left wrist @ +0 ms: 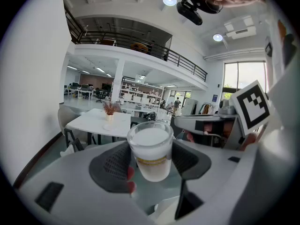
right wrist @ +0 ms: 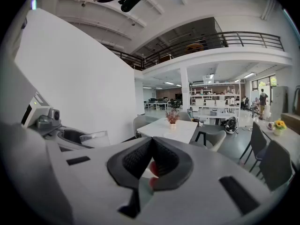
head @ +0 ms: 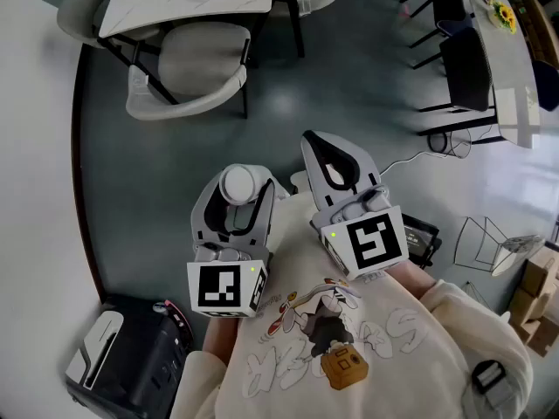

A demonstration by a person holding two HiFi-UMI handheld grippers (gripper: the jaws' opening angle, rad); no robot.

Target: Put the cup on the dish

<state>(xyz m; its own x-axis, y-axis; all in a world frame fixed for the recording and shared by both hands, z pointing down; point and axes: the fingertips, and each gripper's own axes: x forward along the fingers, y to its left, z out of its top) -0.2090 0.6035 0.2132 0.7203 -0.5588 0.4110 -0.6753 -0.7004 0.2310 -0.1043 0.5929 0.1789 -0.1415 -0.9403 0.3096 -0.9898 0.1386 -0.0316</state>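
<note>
**Head view.** I hold both grippers up in front of my chest, over bare floor. The left gripper [head: 236,195] has the cup [head: 238,182] between its jaws, round pale top facing the camera. The right gripper [head: 325,151] is just beside it, to its right, and carries nothing. A tabletop [head: 188,3] stands well ahead of both grippers. I cannot tell whether the pale round shape on it is the dish.

**Left gripper view.** The jaws stand wide, one pad against each side of the cup [left wrist: 150,148]. The pads meet the wall about halfway up, level with the yellow band. The cup sits close to upright, leaning slightly.

- Handling, as I judge it: a light, thin-walled, frosted cup with a smooth taper.
- A hard squeeze could buckle or crack the wall. A slack grip could let it slide down, towards its narrower base.
- Hold at the mid-wall, opposite sides, with moderate pressure.
- I cannot tell whether it holds any contents, so keep it upright.

**Right gripper view.** The jaws are pressed together with nothing between them. The rim of the cup [right wrist: 93,138] shows off to this gripper's left, held in the left gripper [right wrist: 70,136]. No dish is visible here.
</note>
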